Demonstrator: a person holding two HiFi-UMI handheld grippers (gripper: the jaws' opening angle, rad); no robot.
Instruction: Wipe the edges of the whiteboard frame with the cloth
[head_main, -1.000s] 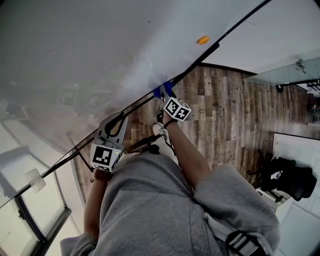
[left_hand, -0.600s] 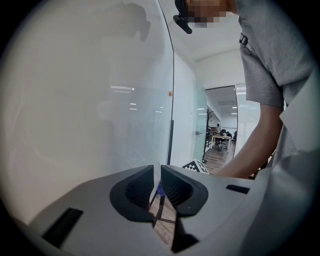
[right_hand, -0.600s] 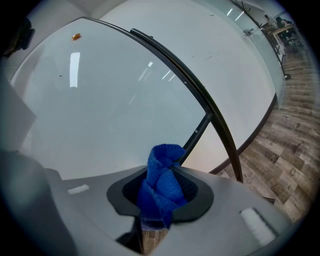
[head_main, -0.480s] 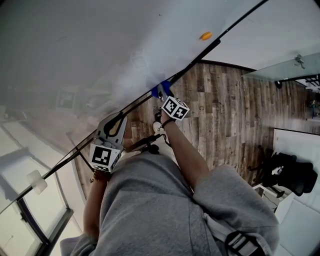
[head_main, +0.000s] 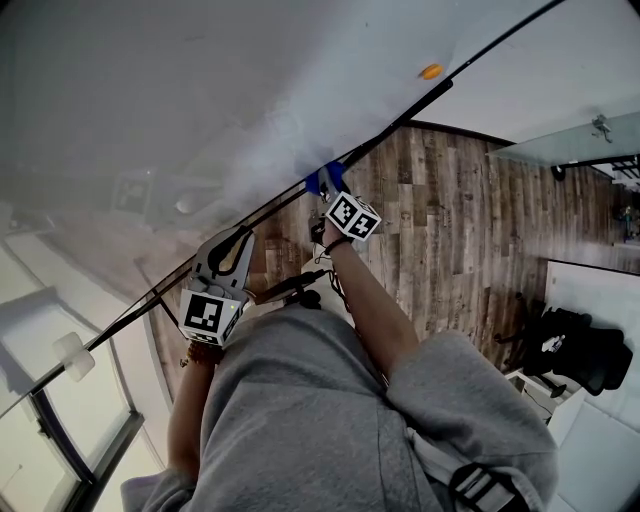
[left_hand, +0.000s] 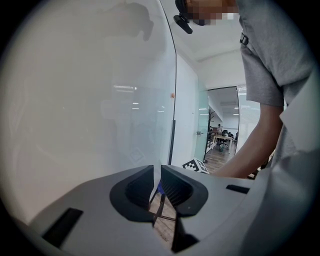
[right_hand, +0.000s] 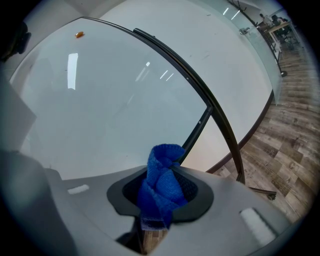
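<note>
Cloth (right_hand: 165, 172): soft, light, bunched blue, touching the whiteboard frame (right_hand: 209, 106) to my right | I am clamping it mid-bundle in my right gripper (right_hand: 161, 200), leaving the floppy tip for rubbing | my left gripper (left_hand: 156, 186) is pinching narrowly on the frame nearer me, apparently steadying it.

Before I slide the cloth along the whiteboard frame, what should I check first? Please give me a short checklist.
1. Cloth held firmly: the right gripper is shut on the blue cloth, with a fold sticking out past the jaws. Ok.
2. Cloth on the frame: in the head view the cloth sits on the black edge. Ok.
3. Board steadied: the left gripper is closed on the frame edge. Ok.
4. Path along the frame: the orange spot lies on the board beside the frame, not on it. Ok.
5. Pressure of the cloth on the frame: cannot tell.
</note>
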